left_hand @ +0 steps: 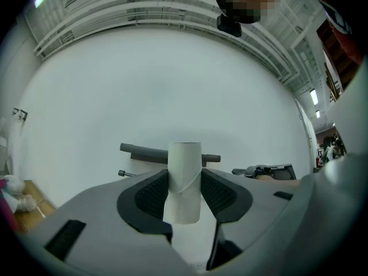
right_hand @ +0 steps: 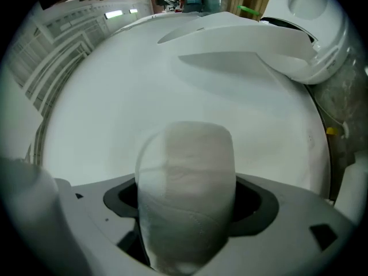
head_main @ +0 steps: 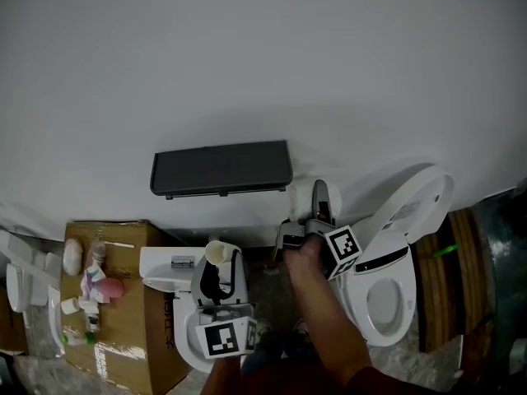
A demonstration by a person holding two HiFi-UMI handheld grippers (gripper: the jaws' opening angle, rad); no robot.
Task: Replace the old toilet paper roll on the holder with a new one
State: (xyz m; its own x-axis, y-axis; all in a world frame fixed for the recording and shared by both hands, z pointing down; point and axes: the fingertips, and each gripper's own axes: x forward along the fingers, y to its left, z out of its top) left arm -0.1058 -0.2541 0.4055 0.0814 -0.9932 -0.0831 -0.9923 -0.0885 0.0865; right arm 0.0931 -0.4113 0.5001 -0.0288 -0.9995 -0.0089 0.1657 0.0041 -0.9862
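In the left gripper view, my left gripper (left_hand: 184,184) is shut on a bare cardboard tube (left_hand: 184,180), the old roll's core, which stands upright between the jaws. In the head view this tube (head_main: 216,252) sits low and centre-left, below the dark wall-mounted holder (head_main: 221,169). My right gripper (right_hand: 187,211) is shut on a full white toilet paper roll (right_hand: 187,183). Seen from the head, that roll (head_main: 302,194) is held close to the white wall, just right of the holder's right end. The holder (left_hand: 164,152) shows as a dark bar behind the tube.
A white toilet (head_main: 394,290) with its lid up stands at the right. A white fixture (head_main: 160,263) lies under my left gripper. At the left, a cardboard box (head_main: 123,360) carries several small bottles and toiletries. The wall (head_main: 263,56) fills the upper view.
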